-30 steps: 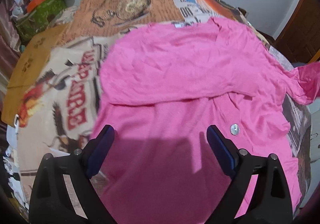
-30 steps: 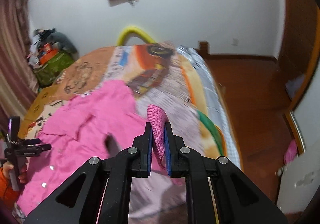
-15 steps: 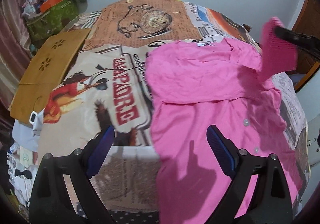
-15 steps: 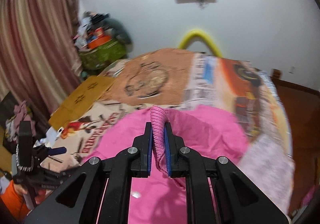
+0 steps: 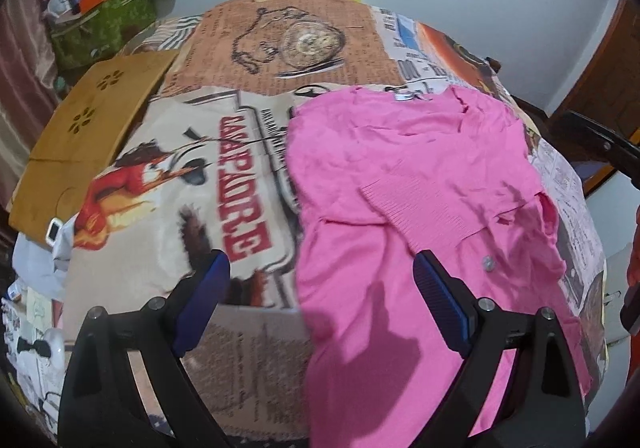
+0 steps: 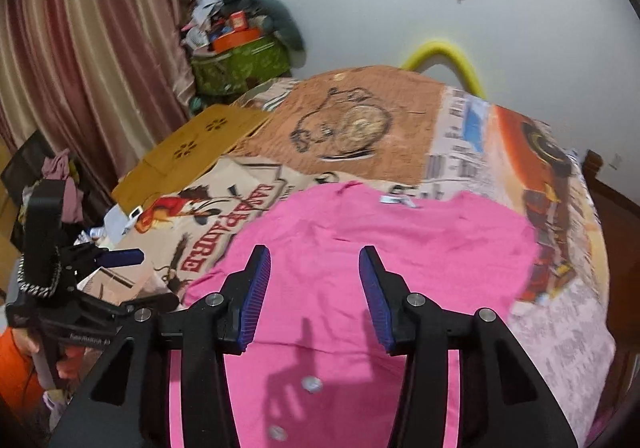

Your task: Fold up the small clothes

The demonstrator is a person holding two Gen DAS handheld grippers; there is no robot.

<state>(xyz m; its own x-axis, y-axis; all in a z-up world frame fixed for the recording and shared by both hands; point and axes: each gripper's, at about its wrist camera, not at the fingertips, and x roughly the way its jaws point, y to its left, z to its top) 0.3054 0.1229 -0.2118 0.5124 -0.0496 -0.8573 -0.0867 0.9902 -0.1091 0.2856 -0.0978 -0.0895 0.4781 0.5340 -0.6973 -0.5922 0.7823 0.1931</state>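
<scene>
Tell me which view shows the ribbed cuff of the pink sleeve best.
The left wrist view: the ribbed cuff lies flat across the pink cardigan, unobstructed. In the right wrist view I cannot make the cuff out.

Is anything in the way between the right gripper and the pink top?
Nothing visible. The right gripper hangs just above the pink top, its jaws opening with no cloth between them. Only the top's own folded sleeve lies on it, and the left gripper stands off to the side.
</scene>
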